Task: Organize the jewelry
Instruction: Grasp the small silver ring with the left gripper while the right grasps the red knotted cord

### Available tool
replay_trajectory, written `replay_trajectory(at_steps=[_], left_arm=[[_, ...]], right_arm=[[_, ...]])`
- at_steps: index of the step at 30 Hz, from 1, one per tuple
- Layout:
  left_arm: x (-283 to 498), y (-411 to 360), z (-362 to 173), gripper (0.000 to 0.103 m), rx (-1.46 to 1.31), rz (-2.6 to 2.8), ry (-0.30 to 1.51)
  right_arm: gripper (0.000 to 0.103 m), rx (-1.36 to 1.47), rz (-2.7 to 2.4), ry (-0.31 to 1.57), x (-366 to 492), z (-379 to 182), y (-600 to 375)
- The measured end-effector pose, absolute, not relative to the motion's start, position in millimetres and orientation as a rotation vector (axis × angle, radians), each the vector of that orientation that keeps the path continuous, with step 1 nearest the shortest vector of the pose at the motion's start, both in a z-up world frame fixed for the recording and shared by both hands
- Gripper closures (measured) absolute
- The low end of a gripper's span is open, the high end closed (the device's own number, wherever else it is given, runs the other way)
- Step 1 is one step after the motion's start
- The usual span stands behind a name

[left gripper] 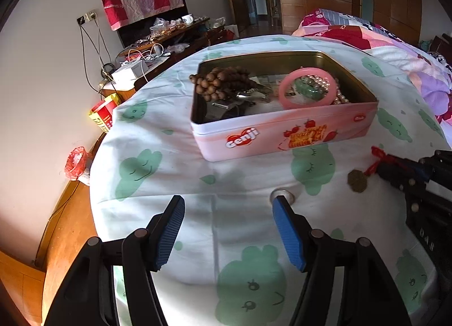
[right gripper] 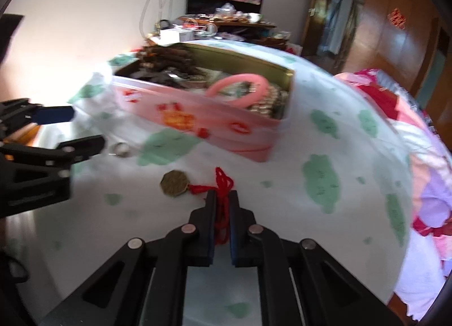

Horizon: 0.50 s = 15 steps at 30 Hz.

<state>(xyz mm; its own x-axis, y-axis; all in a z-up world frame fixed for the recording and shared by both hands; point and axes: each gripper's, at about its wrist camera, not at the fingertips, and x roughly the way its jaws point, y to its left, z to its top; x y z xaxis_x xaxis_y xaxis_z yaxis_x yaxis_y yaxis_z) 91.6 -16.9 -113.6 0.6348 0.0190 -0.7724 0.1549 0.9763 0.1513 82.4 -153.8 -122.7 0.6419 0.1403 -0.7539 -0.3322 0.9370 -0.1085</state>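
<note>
A pink open tin (left gripper: pixel 282 134) (right gripper: pixel 197 122) sits on the bed sheet and holds wooden beads (left gripper: pixel 223 83), a pink bangle (left gripper: pixel 308 87) (right gripper: pixel 240 86), a green bracelet (left gripper: pixel 308 88) and pearls (left gripper: pixel 343 98). A silver ring (left gripper: pixel 282 195) (right gripper: pixel 122 149) lies on the sheet by my open, empty left gripper (left gripper: pixel 227 207). My right gripper (right gripper: pixel 221 197) is shut on the red cord (right gripper: pixel 223 184) of a bronze coin pendant (right gripper: pixel 173 183) (left gripper: pixel 358 181), whose coin rests on the sheet in front of the tin.
The white sheet with green bunny prints (left gripper: pixel 158 167) covers the bed. A patterned quilt (left gripper: pixel 395 43) (right gripper: pixel 418 139) lies to the right. A cluttered wooden desk (left gripper: pixel 169 35) stands behind the tin, and wooden floor (left gripper: pixel 65 230) shows at the left.
</note>
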Motion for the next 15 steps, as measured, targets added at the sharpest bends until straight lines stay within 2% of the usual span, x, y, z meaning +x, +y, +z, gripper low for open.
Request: replay_trajectory(at_steps=[15], left_arm=[[102, -37, -123, 0.038, 0.234, -0.131, 0.905]], right_arm=[[0.095, -0.209, 0.147, 0.812, 96, -120, -182]])
